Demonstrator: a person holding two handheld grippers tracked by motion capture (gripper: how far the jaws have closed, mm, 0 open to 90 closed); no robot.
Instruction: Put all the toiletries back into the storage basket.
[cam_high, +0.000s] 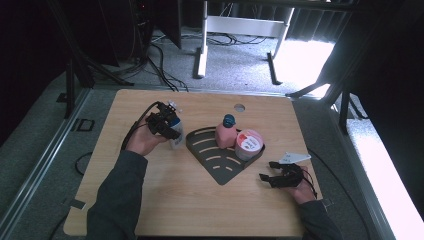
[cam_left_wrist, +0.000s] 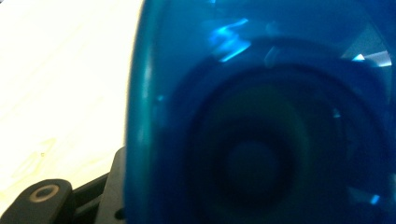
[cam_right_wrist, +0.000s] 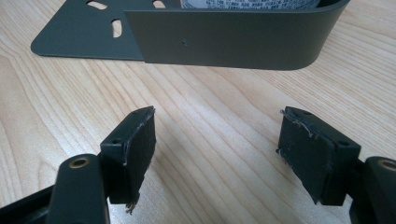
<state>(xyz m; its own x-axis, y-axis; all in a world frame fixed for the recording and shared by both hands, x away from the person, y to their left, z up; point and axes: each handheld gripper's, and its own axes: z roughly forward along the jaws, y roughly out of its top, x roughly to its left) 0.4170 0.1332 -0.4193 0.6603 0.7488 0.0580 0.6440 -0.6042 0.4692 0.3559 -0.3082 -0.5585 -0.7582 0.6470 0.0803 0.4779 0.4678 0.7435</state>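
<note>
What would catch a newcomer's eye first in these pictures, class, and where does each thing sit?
First, the pink bottle with its blue cap and the round red-and-white tub, side by side in the dark slotted rack at the middle of the table. Next, the left gripper, left of the rack, closed on a clear bottle with a blue part that looms large in the left gripper view.
</note>
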